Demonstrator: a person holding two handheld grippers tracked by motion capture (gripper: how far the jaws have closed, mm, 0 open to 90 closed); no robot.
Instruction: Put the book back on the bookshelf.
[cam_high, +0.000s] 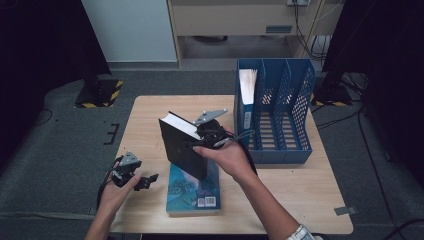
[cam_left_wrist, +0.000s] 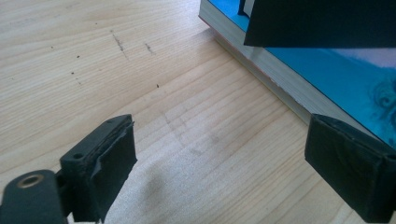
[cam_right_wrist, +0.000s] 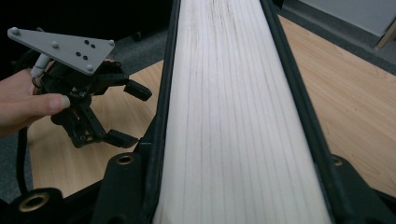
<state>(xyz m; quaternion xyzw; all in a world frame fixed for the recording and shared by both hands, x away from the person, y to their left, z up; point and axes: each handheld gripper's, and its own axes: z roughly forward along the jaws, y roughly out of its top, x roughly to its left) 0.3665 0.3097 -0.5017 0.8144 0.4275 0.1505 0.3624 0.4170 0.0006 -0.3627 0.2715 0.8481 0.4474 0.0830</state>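
Black book (cam_high: 181, 147): upright, tilted, long axis near vertical, page edge (cam_right_wrist: 233, 116) upward.
Right gripper (cam_high: 202, 140): clamps book's covers.
Left gripper (cam_high: 142, 182): jaws wide, nothing between.

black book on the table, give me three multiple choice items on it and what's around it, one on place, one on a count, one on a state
1. Where does the blue book lie?
A. flat on the table, under the raised black book
B. inside the blue file rack
C. on the floor

2. How many books are outside the rack?
A. one
B. two
C. four

3. How is the left claw?
A. shut on the blue book
B. shut on the black book
C. open, nothing between its jaws

Key: 1 A, the high view shows it flat beneath the black book; 2 B, black and blue; 3 C, the left gripper view shows bare wood between wide jaws, while the right claw clamps the black book.
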